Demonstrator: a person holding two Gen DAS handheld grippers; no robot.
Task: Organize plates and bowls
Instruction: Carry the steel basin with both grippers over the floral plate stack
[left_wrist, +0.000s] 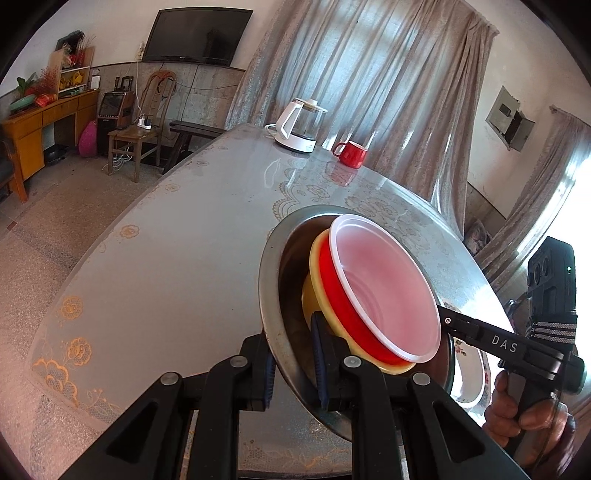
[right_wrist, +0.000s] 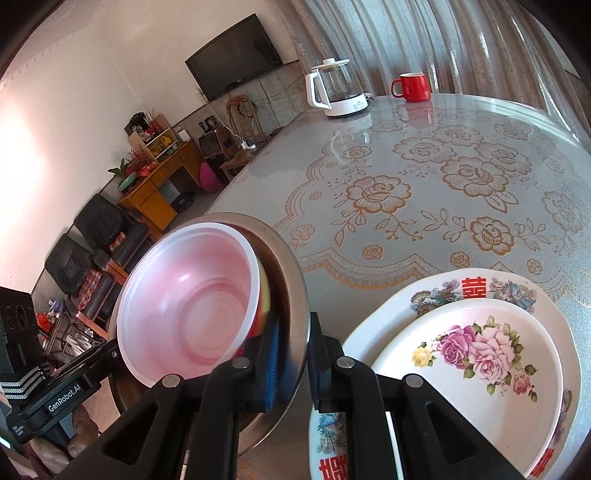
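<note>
A tilted steel basin (left_wrist: 271, 295) (right_wrist: 293, 280) hangs above the table. A yellow bowl (left_wrist: 309, 295) (right_wrist: 264, 291) nests in it, with a red bowl (left_wrist: 384, 288) (right_wrist: 192, 302) with a pale pink inside on top. My left gripper (left_wrist: 293, 369) is shut on the basin's near rim. My right gripper (right_wrist: 293, 363) is shut on the opposite rim and shows in the left wrist view (left_wrist: 447, 321) reaching in from the right. A rose-patterned plate (right_wrist: 472, 354) lies on a larger plate with red characters (right_wrist: 476, 288) (left_wrist: 469, 369) on the table beside the basin.
The round table (left_wrist: 166, 258) (right_wrist: 443, 129) has a lace-patterned cover under glass. A white kettle (left_wrist: 297, 125) (right_wrist: 338, 88) and a red mug (left_wrist: 351, 152) (right_wrist: 412, 86) stand at its far side. A hand (left_wrist: 524, 417) holds the right gripper. Chairs and cabinets stand beyond the table.
</note>
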